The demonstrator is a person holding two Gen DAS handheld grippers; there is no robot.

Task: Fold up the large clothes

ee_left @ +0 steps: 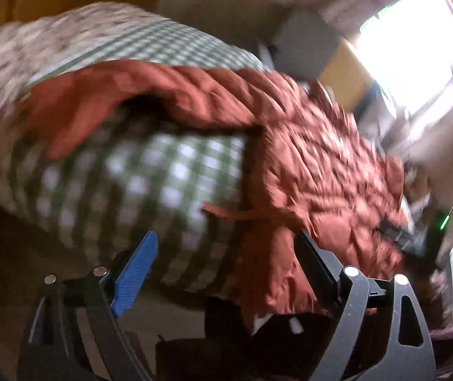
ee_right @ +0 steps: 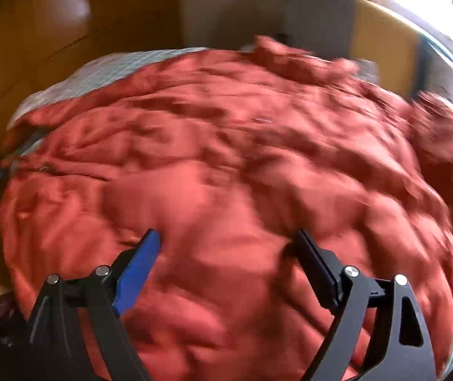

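Red quilted coat (ee_right: 226, 165) spread over checked cover (ee_left: 150, 171) for folding; left gripper (ee_left: 226, 244) and right gripper (ee_right: 226, 244) both spread wide, holding nothing, poised above near edge.

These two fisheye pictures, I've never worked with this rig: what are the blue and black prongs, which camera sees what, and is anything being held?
The prongs are the two fingers of a hand-held gripper; a person carries one in each hand, each with its own camera looking along the fingers. The left view shows the left gripper open, over a green checked cover with a rust-red quilted garment spread on it. The right view shows the right gripper open above the same garment. Neither holds anything. Both pictures are motion-blurred.
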